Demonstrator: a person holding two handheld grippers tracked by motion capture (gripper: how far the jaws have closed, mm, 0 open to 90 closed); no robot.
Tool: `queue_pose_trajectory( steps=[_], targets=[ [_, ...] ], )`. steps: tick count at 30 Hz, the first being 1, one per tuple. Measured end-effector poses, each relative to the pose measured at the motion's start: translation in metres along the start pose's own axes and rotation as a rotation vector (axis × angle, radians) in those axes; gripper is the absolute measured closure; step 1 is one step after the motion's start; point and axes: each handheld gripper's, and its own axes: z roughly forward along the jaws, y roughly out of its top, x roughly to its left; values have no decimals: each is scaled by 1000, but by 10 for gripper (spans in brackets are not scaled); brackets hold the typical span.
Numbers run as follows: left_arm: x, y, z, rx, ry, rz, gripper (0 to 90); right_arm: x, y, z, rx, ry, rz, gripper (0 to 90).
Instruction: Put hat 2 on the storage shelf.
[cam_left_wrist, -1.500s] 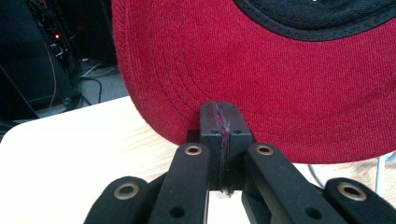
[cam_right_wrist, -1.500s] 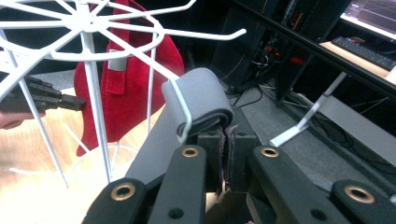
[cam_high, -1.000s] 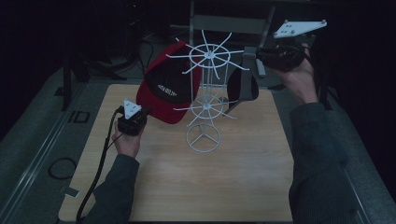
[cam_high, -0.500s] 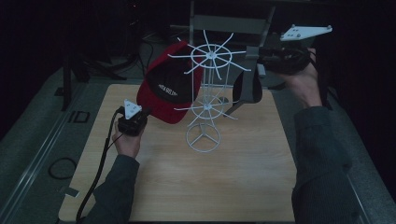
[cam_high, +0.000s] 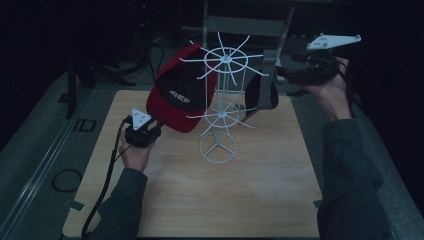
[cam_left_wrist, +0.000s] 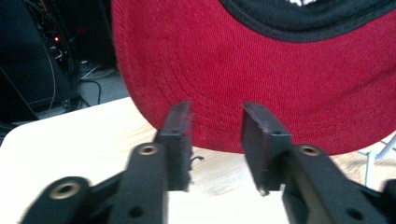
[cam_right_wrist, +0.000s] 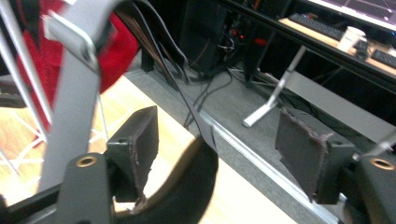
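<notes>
The red cap hangs on the white wire rack at upper centre of the high view, brim slanting down-left toward the left gripper, the nearer one. Its jaws have just been opening; the left gripper view shows them parted just below the brim's edge, not pinching. The right gripper, upper right, has likewise just spread, freeing the dark cap.
</notes>
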Motion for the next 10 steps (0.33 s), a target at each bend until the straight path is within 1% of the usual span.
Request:
queue_pose_trajectory(
  steps=[4, 7, 9, 10],
  targets=[
    [0, 2, -10, -31, -15, -13, 540, -3, -9, -1, 13, -14, 15, 276],
    [0, 2, -18, -55, -28, -14, 540, -5, -14, -1, 19, -17, 21, 276],
    [0, 3, -23, -66, -43, -17, 539, -7, -17, -1, 22, -19, 28, 276],
    [0, 3, -23, -66, -43, -17, 539, -7, -18, -1, 23, -19, 29, 276]
  ],
)
